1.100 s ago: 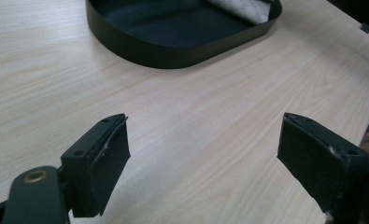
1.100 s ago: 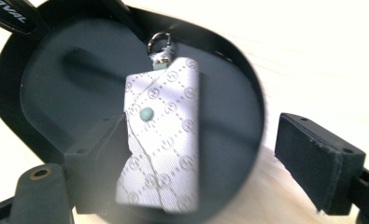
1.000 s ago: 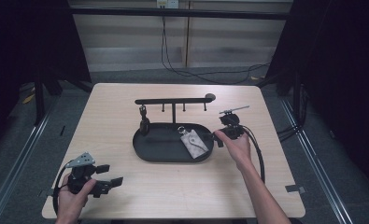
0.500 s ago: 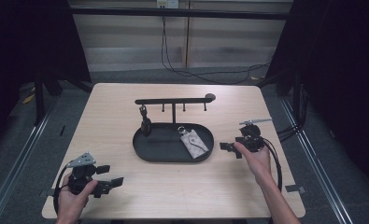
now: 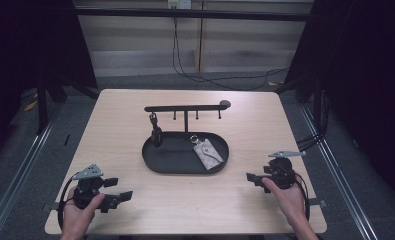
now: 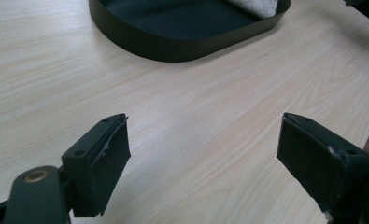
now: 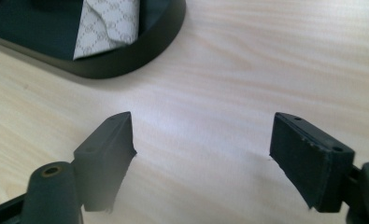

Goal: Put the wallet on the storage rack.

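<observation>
Both grippers parked low near the bottom corners, left gripper (image 5: pixel 116 196) and right gripper (image 5: pixel 253 178) with jaws apart and empty, right's just narrowing, leaving the pouch (image 5: pixel 207 153) resting in the tray (image 5: pixel 155 162), centre frame.

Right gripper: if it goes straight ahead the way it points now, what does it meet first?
Probably the black tray: past the right gripper, whose empty jaws just narrowed, lies bare table, then the tray rim up left. Depth is uncertain.
</observation>
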### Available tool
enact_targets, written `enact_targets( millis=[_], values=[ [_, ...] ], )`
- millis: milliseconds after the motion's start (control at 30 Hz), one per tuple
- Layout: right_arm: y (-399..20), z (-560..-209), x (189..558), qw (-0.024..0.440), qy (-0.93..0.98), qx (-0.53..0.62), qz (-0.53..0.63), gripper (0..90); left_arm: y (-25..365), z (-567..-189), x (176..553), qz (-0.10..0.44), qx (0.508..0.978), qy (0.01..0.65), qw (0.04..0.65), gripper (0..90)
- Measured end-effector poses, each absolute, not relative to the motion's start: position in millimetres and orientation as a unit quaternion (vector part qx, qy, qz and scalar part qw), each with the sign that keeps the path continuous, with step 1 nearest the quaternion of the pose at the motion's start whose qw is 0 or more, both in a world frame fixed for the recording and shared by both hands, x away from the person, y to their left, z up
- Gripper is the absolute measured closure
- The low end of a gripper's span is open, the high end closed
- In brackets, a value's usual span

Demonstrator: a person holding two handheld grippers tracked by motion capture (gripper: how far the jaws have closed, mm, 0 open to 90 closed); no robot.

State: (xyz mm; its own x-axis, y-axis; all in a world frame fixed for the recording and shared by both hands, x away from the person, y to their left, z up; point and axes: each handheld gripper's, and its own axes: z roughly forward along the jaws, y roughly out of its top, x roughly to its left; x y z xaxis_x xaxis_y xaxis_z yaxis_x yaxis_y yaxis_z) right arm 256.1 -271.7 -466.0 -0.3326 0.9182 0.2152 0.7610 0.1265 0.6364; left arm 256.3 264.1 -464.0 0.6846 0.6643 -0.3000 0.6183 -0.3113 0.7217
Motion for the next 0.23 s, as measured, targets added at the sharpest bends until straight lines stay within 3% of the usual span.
enact_targets(
  millis=[233],
  values=[
    [-282.2, -485.3, 248.2, 0.138, 0.75, 0.581, 0.283, 19.8, 262.0, -464.6, 255.9, 0.026, 0.814, 0.39, 0.43, 18.2]
  ],
)
